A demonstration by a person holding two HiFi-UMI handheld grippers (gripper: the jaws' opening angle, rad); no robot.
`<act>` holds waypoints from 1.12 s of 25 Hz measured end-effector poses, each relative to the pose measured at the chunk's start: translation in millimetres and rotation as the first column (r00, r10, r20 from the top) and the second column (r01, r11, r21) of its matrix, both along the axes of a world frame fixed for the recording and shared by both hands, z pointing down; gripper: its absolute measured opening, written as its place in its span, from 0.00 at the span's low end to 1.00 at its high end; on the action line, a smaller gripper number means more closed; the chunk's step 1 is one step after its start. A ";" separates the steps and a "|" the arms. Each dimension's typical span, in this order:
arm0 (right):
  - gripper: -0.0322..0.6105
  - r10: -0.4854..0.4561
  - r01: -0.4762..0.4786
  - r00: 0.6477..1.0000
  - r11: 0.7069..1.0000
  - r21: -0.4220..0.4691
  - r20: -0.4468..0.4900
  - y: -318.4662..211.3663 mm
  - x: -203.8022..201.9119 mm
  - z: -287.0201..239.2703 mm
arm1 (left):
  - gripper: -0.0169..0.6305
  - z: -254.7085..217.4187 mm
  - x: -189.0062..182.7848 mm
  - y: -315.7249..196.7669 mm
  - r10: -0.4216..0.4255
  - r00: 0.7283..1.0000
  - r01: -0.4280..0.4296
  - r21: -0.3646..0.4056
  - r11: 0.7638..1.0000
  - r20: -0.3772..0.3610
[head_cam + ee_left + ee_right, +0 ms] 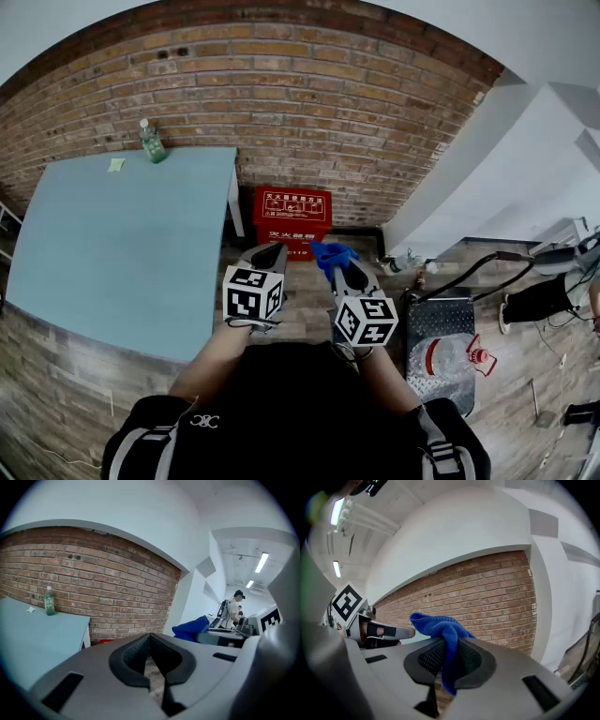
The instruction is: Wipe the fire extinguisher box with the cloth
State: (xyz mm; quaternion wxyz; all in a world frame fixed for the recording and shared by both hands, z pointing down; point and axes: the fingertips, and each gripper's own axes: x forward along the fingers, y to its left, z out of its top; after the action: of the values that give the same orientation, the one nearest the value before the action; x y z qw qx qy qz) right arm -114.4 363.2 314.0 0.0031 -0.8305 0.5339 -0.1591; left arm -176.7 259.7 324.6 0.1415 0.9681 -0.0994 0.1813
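Red fire extinguisher box [292, 220] sits on the wood-plank floor [300, 314], right up against the brick wall [309, 103] and next to a pale blue table [112, 244] with a green bottle [151, 142] near its far edge. Right gripper [449, 644] is pinched on the blue cloth [440, 625]. Left gripper [150, 637] has its jaws closed on nothing, and both hang short of the box.

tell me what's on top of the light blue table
A green bottle stands at the table's far edge by the brick wall, a small pale scrap beside it. In the head view nothing covers the top.
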 end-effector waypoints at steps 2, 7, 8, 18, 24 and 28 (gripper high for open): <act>0.14 -0.005 0.005 1.000 1.000 -0.008 0.004 -6.8 -1.7 2.6 | 0.04 2.6 -1.4 -5.9 -0.001 1.000 0.002 -0.006 1.000 0.004; 0.14 -0.011 0.011 1.000 0.999 -0.032 0.009 -22.7 4.5 10.0 | 0.04 9.4 -2.2 -22.0 -0.016 1.000 0.016 -0.026 1.000 0.012; 0.14 -0.015 0.015 1.000 0.999 -0.034 0.010 -26.8 6.2 11.5 | 0.04 12.1 -2.2 -26.6 -0.024 1.000 0.024 -0.031 0.999 0.015; 0.14 -0.076 0.077 0.997 0.996 -0.033 0.029 -91.0 56.6 29.8 | 0.04 19.6 29.3 -89.2 -0.091 0.995 0.091 0.002 0.996 0.041; 0.14 -0.109 0.110 0.993 0.994 -0.027 0.042 -140.8 104.5 22.9 | 0.04 9.4 65.3 -143.9 -0.149 0.987 0.149 0.011 0.989 0.058; 0.14 -0.119 0.121 0.991 0.992 -0.026 0.061 -166.9 135.4 20.8 | 0.04 8.2 92.8 -168.6 -0.163 0.983 0.161 0.029 0.987 0.080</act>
State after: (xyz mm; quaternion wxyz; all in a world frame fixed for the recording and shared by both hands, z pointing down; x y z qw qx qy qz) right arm 21.0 196.2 334.7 -0.0028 -0.7916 0.5802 -0.1915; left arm -84.0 91.2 332.8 0.1408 0.9500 -0.1856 0.2078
